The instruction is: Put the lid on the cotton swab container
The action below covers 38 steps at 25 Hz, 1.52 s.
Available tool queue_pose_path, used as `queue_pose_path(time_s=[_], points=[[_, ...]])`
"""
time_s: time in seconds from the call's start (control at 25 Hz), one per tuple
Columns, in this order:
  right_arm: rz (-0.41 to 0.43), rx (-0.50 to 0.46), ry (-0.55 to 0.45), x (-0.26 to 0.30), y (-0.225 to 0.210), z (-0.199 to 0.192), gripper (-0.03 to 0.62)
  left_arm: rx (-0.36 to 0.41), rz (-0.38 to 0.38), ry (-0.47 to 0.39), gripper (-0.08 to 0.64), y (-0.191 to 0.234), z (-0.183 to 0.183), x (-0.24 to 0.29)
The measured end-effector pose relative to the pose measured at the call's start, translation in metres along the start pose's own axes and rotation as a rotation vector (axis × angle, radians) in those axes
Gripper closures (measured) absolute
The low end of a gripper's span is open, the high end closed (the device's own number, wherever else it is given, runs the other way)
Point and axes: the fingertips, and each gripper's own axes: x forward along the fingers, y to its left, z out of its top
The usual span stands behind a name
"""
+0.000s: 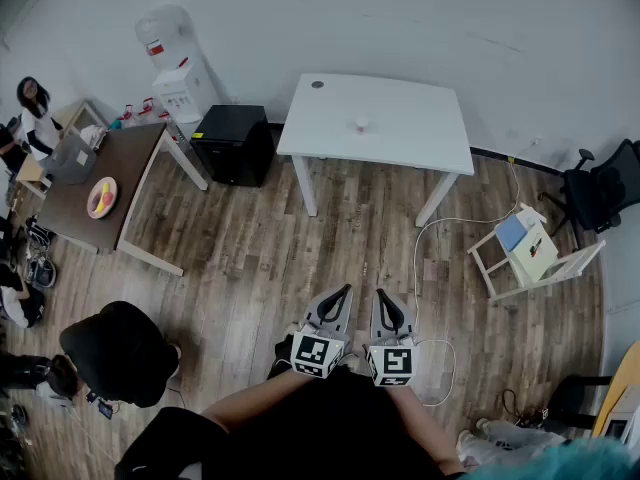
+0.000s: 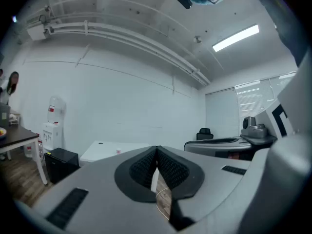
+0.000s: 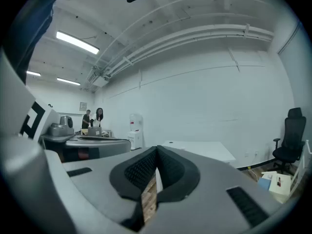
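A: On the white bench (image 1: 400,128) by the far wall, head view: entry for the cotton swab container (image 1: 361,124)?
B: Small, pale, faint pink tint. It stands alone near the bench's middle. Too small to tell whether a lid is on it. One dark round spot (image 1: 317,84) sits near the bench's far left corner, well apart from the container; cannot tell what it is.
A: Claws?
B: Left claw (image 1: 343,291) and right claw (image 1: 382,296) are side by side, close to the person's body, over the wood floor (image 1: 300,258) and well apart from the bench. Both point towards it, roughly level.
A: State?
B: Left gripper view: the ribbed black pads (image 2: 141,167) meet at the tips, nothing between them. Right gripper view: same, pads (image 3: 141,168) closed tip to tip, nothing held.
A: Surroundings?
B: Black cabinet (image 1: 233,143) just left of the bench, water dispenser (image 1: 170,58) behind it. White cable (image 1: 416,268) trails over the floor past the bench's right leg. Black office chair (image 1: 600,193) at the right.
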Motion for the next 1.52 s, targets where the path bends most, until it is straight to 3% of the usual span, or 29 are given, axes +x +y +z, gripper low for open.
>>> queue_pose_path(time_s=[0.16, 0.44, 0.6, 0.8, 1.24, 1.52], points=[[-0.021, 0.037, -0.012, -0.010, -0.011, -0.006, 0.561, 0.031, -0.023, 0.011, 0.548, -0.016, -0.009, -0.002], [-0.131, 0.150, 0.032, -0.014, -0.057, -0.031, 0.560, 0.039, -0.010, -0.006, 0.548, -0.010, -0.002, 0.010], [-0.187, 0.147, 0.024, -0.006, -0.065, -0.034, 0.560, 0.019, -0.014, 0.024, 0.548, 0.004, -0.015, 0.015], [-0.157, 0.122, 0.040, 0.022, -0.077, -0.035, 0.560, -0.010, -0.012, 0.042, 0.548, 0.026, -0.023, 0.051], [-0.107, 0.072, 0.111, 0.169, -0.100, -0.024, 0.560, -0.105, -0.072, 0.080, 0.548, 0.110, -0.025, 0.169], [-0.151, 0.030, 0.156, 0.271, -0.117, -0.003, 0.560, -0.122, -0.129, 0.107, 0.548, 0.184, -0.011, 0.240]])
